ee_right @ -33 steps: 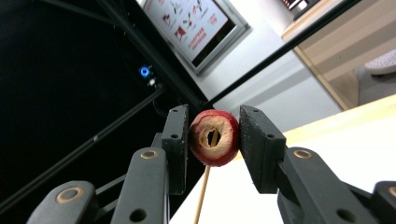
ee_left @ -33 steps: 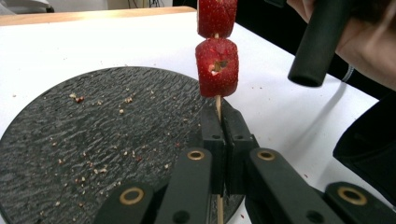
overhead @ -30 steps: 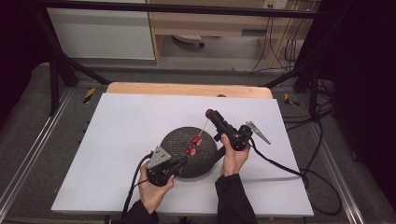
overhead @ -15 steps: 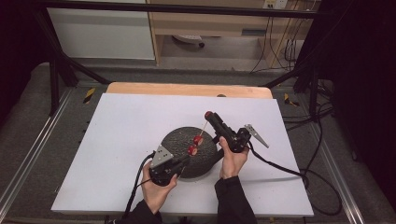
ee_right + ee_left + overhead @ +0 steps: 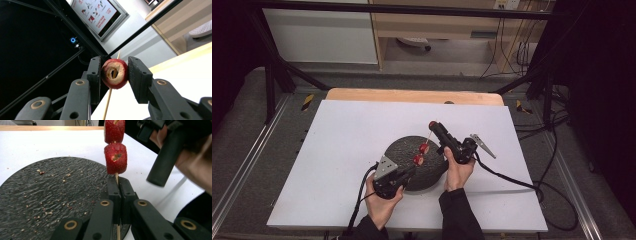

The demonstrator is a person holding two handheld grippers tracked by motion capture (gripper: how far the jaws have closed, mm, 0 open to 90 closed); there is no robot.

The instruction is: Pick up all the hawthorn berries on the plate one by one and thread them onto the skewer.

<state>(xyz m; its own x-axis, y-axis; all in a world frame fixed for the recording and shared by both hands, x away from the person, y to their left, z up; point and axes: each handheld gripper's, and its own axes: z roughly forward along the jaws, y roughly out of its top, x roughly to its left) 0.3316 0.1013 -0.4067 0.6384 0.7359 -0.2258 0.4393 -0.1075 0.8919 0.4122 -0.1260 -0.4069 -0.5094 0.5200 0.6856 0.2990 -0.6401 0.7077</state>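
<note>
A thin wooden skewer (image 5: 116, 178) stands tilted over a round black slate plate (image 5: 404, 147). My left gripper (image 5: 413, 170) is shut on the skewer's lower end, jaws together in the left gripper view (image 5: 119, 182). Two cored red fruit pieces (image 5: 115, 158) are threaded just above those jaws, also seen from above (image 5: 421, 154). My right gripper (image 5: 434, 126) is shut on a third red fruit piece (image 5: 115, 73) at the skewer's upper tip. The stick (image 5: 108, 100) passes through that piece's hole.
The plate (image 5: 50, 195) carries scattered crumbs and lies on a white mat (image 5: 347, 135) over a wooden table. The right gripper's cable (image 5: 512, 180) trails right across the mat. Black frame legs and cables stand around the table.
</note>
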